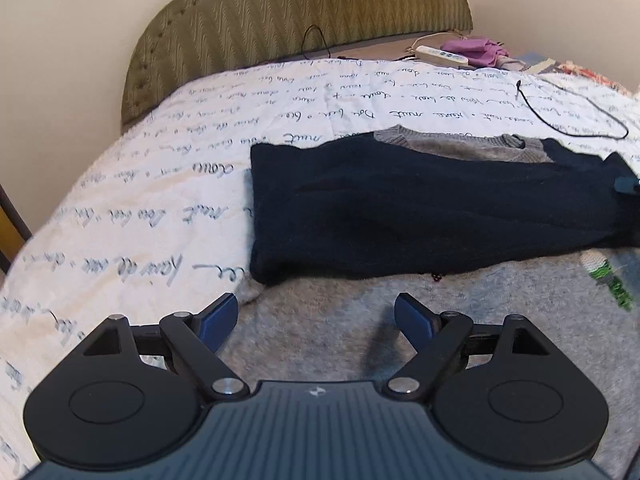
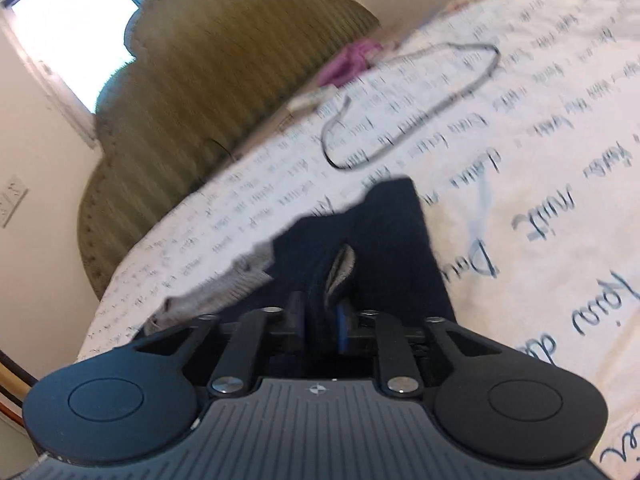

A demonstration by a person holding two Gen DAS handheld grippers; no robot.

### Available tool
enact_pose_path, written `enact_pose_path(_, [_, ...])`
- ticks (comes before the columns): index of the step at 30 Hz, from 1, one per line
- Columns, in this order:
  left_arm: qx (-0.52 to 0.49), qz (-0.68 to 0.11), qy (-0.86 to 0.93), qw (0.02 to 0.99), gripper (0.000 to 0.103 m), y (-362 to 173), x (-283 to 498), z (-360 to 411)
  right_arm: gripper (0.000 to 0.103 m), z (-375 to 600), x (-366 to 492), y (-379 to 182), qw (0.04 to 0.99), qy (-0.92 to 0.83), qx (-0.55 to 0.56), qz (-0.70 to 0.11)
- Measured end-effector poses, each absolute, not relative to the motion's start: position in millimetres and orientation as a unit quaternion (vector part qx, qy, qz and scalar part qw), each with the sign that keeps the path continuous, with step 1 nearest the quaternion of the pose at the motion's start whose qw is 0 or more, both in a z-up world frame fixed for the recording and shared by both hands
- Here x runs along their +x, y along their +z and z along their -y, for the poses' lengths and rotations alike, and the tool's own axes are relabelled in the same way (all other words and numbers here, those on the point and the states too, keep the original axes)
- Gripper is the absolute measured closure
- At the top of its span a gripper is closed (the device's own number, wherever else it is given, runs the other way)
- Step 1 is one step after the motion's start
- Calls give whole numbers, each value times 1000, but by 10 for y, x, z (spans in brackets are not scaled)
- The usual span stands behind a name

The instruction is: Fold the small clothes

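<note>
Nearest, the left gripper hovers released, jaws wide, over the grey sweater on the bed. The right gripper is clenched on its dark navy sleeve, which is folded across the sweater. Farther off lies a black cable.

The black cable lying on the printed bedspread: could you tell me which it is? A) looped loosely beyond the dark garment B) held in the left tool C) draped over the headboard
A: the black cable lies in a loose loop on the bedspread, past the dark garment.
</note>
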State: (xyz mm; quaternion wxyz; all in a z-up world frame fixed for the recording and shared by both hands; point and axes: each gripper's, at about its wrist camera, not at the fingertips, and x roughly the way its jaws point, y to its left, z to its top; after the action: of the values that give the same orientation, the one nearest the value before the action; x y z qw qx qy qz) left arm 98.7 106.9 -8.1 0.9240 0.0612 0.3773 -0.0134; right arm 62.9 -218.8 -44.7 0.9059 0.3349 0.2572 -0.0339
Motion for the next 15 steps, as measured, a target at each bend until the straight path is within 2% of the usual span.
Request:
enact_pose_path(1, [53,-380,-15,923,17,-85,977,-1079,68,2194,577,-444,907,-37,338,-248])
enact_pose_path(3, [47,-384,-15,922,17,-99,960,-1089,64,2156,450,-382,921,-66,310,-225])
enact_pose_path(8, [48,-388,-7,920,17,-125,926,-1080,63,1886,264,-177,962,-84,190,-178])
enact_pose_path(9, [44,-389,-7,920,17,-127,923,-1080,61,1831,273,-159,965,-66,174,-184])
enact_pose_path(11, [37,-392,-7,919,17,-131,915,-1077,50,1719,340,-155,964,-12,156,-216])
enact_pose_path(14, [35,-393,-7,919,17,-129,881,-1058,45,1558,447,-202,951,56,138,-270])
enact_pose_path(15, [36,-393,-7,919,17,-129,869,-1052,39,1493,489,-239,949,48,112,-291])
